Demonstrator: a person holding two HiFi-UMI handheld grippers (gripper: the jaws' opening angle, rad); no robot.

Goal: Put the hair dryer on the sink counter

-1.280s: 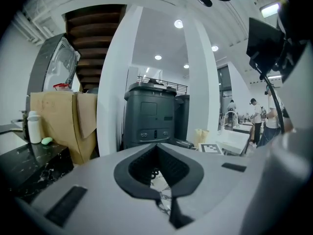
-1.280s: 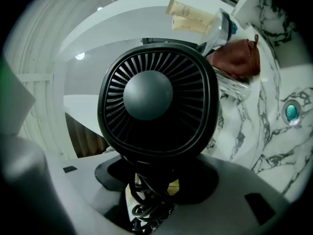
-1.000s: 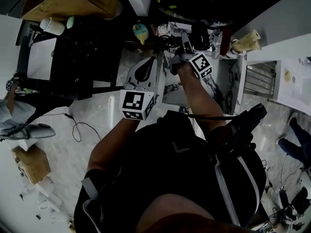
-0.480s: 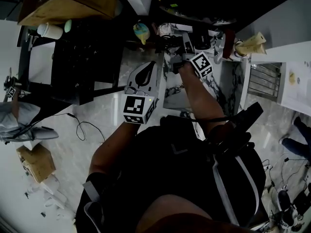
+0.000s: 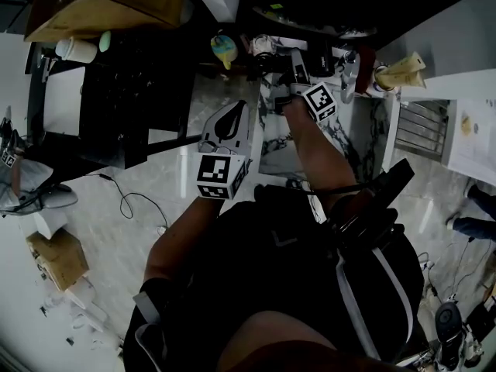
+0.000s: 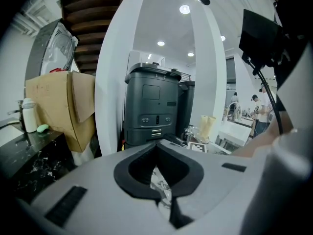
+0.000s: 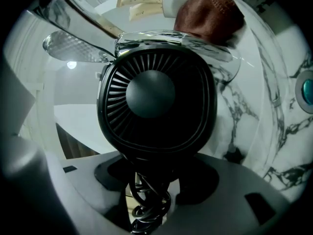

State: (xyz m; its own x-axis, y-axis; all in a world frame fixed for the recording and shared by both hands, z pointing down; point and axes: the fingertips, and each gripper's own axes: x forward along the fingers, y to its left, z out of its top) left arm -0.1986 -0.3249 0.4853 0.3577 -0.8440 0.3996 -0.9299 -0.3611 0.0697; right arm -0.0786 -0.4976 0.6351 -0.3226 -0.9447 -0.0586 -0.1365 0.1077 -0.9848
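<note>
The black hair dryer (image 7: 154, 102) fills the right gripper view, rear grille towards the camera and its coiled cord (image 7: 146, 207) hanging between the jaws. My right gripper (image 7: 151, 180) is shut on it and holds it over the white basin beside the chrome faucet (image 7: 171, 38). In the head view this gripper (image 5: 298, 67) reaches over the marble sink counter (image 5: 271, 142) with the dryer (image 5: 318, 56) at its tip. My left gripper (image 5: 235, 108) hangs shut and empty over the floor, left of the counter; in its own view the jaws (image 6: 157, 148) meet.
A brown cloth (image 7: 208, 11) and cream tubes (image 5: 399, 70) lie by the basin. A dark cabinet (image 5: 132, 91) and a cardboard box (image 5: 108, 6) stand to the left. A tall black machine (image 6: 154, 104) stands ahead of the left gripper. A person (image 5: 23, 188) is at the far left.
Both grippers have sunk a little, the right one still carrying the hair dryer over the sink. The person at the far left has shifted.
</note>
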